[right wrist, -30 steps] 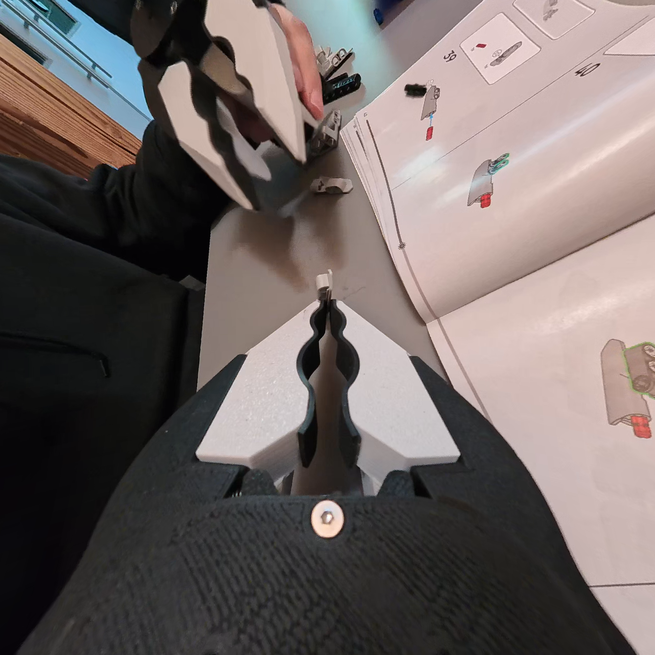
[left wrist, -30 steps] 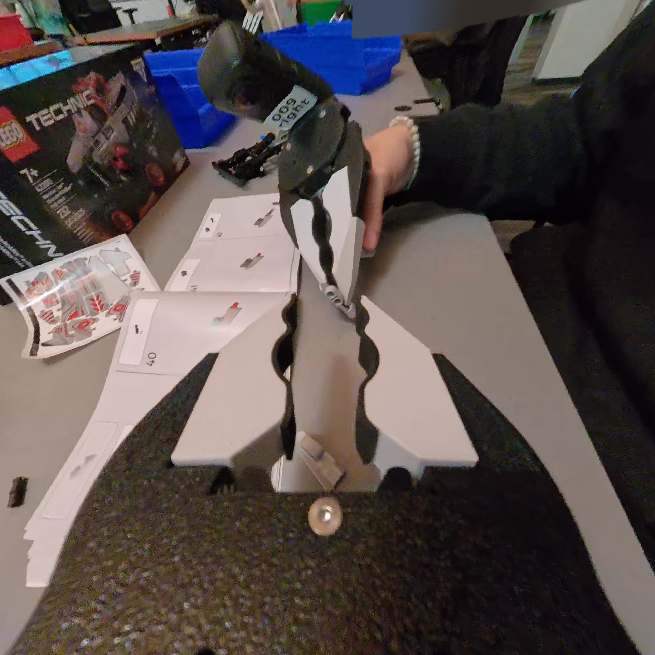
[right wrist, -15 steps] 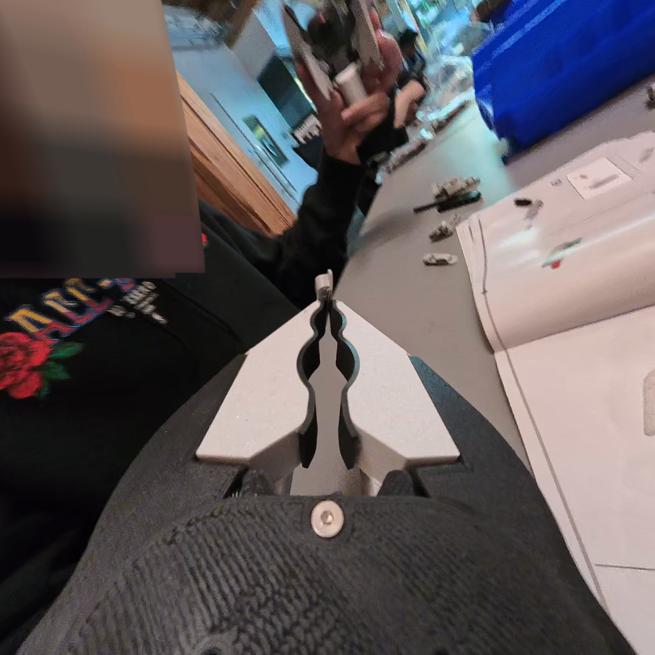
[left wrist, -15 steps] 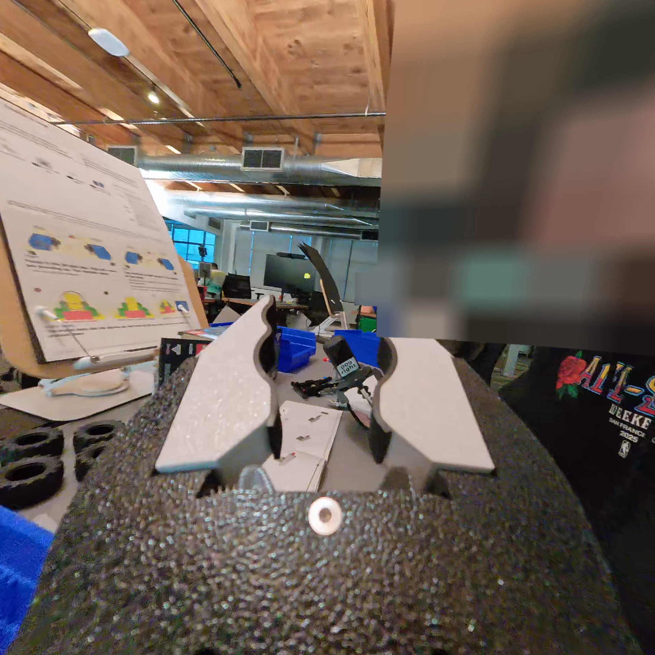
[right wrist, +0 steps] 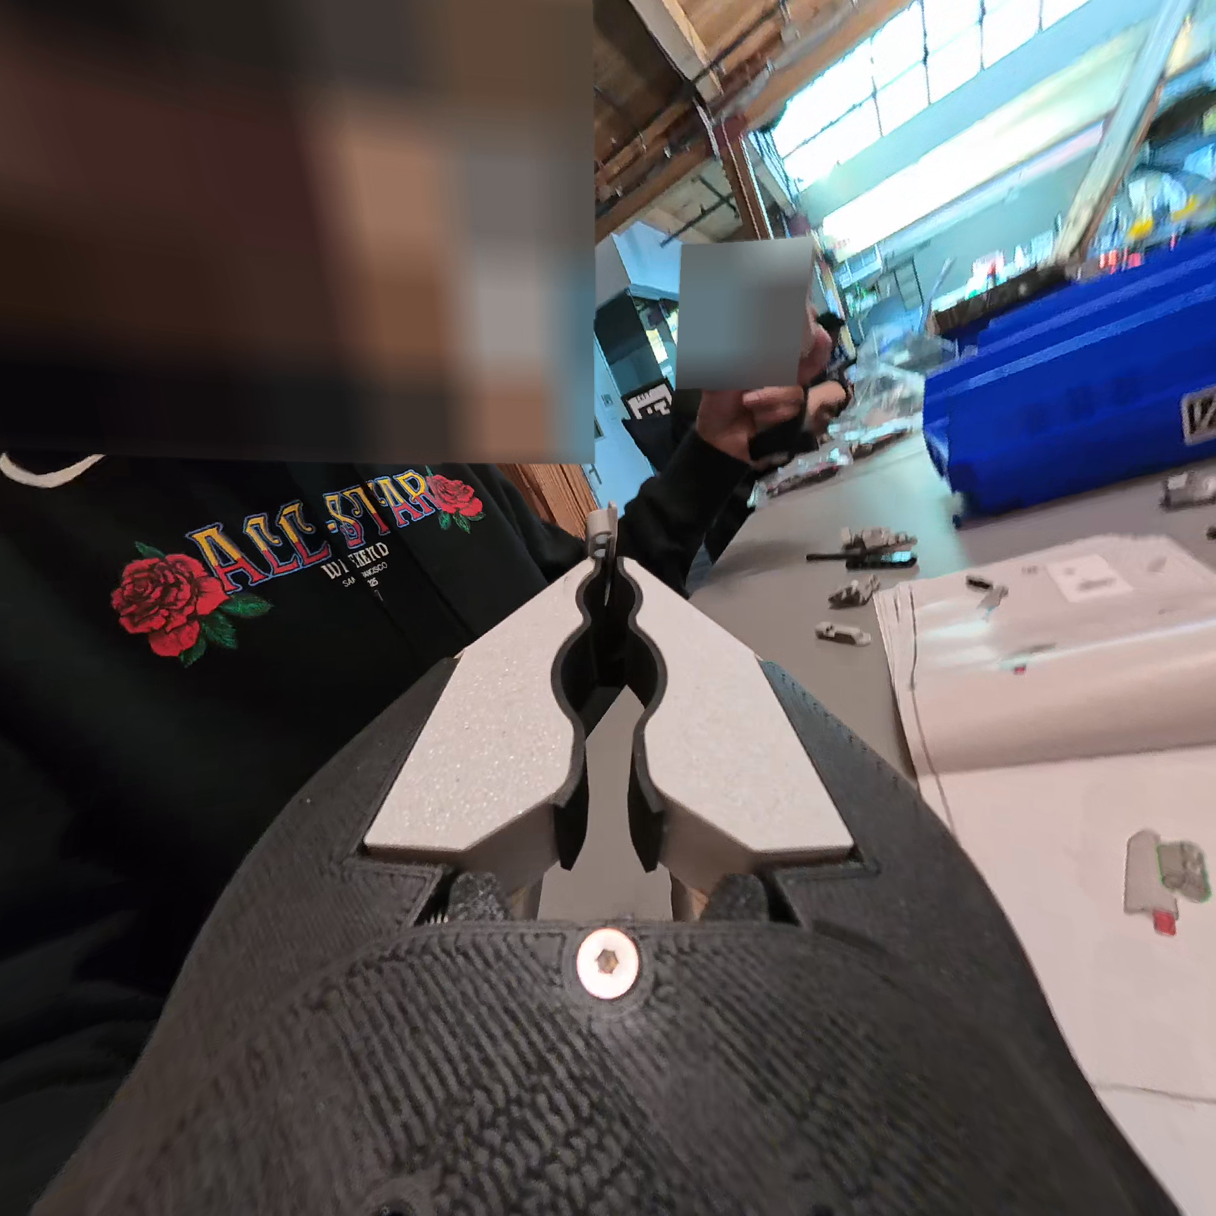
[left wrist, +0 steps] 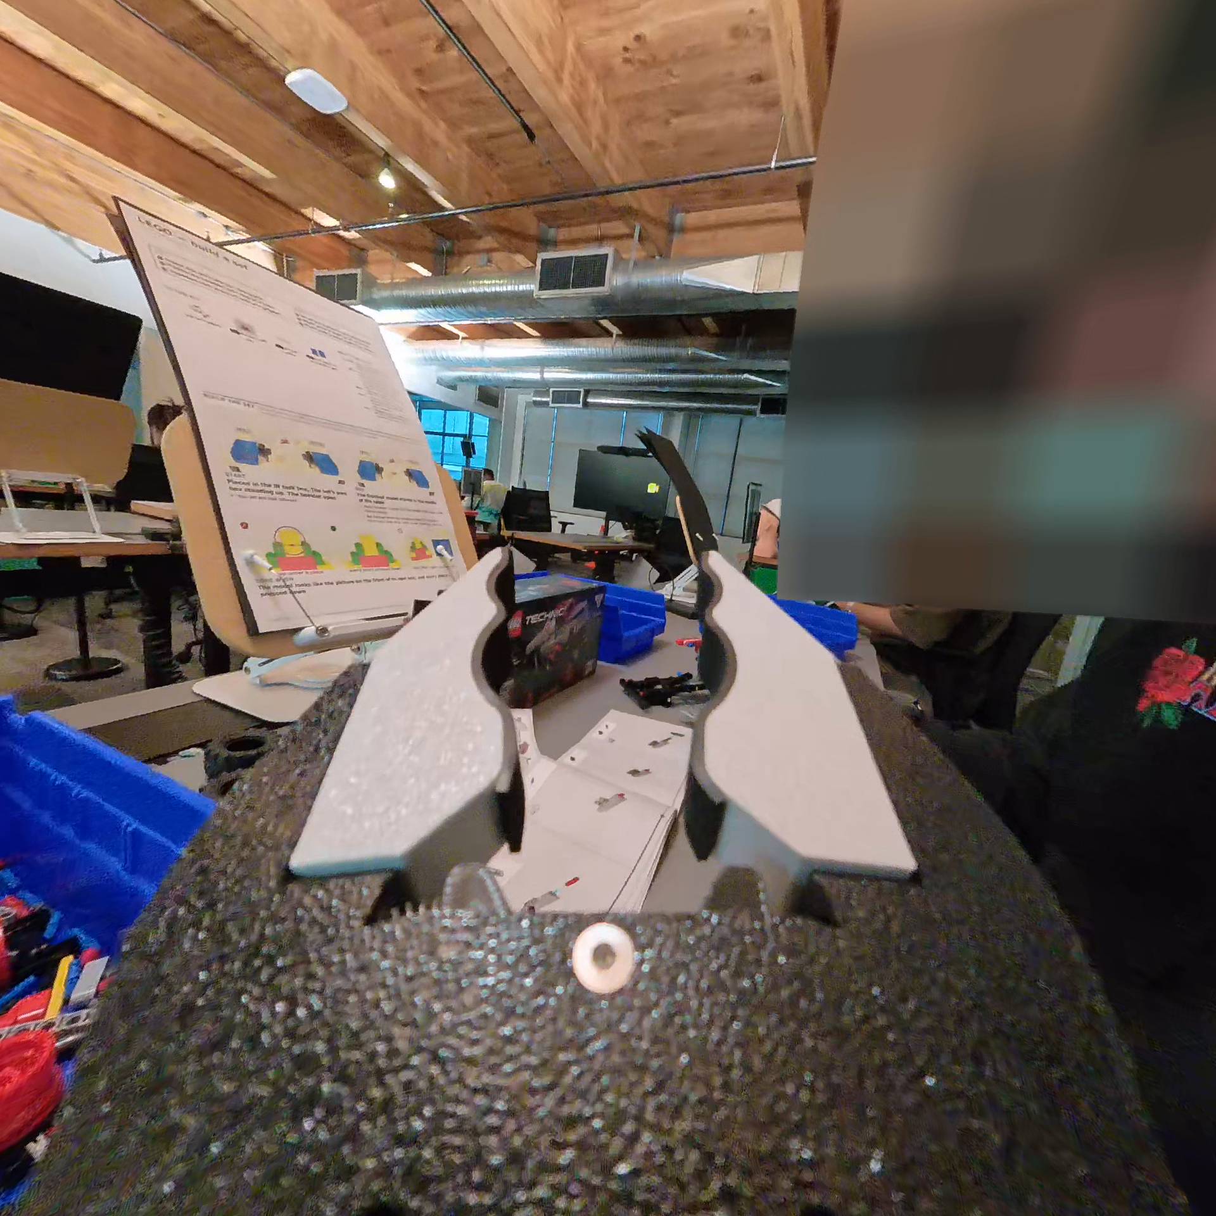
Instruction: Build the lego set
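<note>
My left gripper [left wrist: 608,566] is open and empty, raised high above the table and looking across the room. Below it lie the open instruction booklet [left wrist: 612,796] and a black partial lego assembly [left wrist: 658,687]. My right gripper [right wrist: 607,549] is shut on a small light grey lego piece [right wrist: 602,526] that sticks out past the fingertips. It is tilted up toward the person's black shirt. The booklet [right wrist: 1066,724] lies to its right, with small grey lego parts [right wrist: 842,633] and a black and grey assembly [right wrist: 868,549] on the grey table [right wrist: 776,585].
A lego set box [left wrist: 556,641] and blue bins [left wrist: 632,622] stand at the back. A sheet on a stand [left wrist: 296,460] is at the left. A blue bin [left wrist: 85,816] with red and coloured parts is at the lower left, black tyres [left wrist: 240,750] beside it. A large blue bin [right wrist: 1079,395] stands at the right.
My left gripper has swung up from the table and away from the right gripper, and opened wider. My right gripper has tilted up toward the person, still shut on the small grey piece.
</note>
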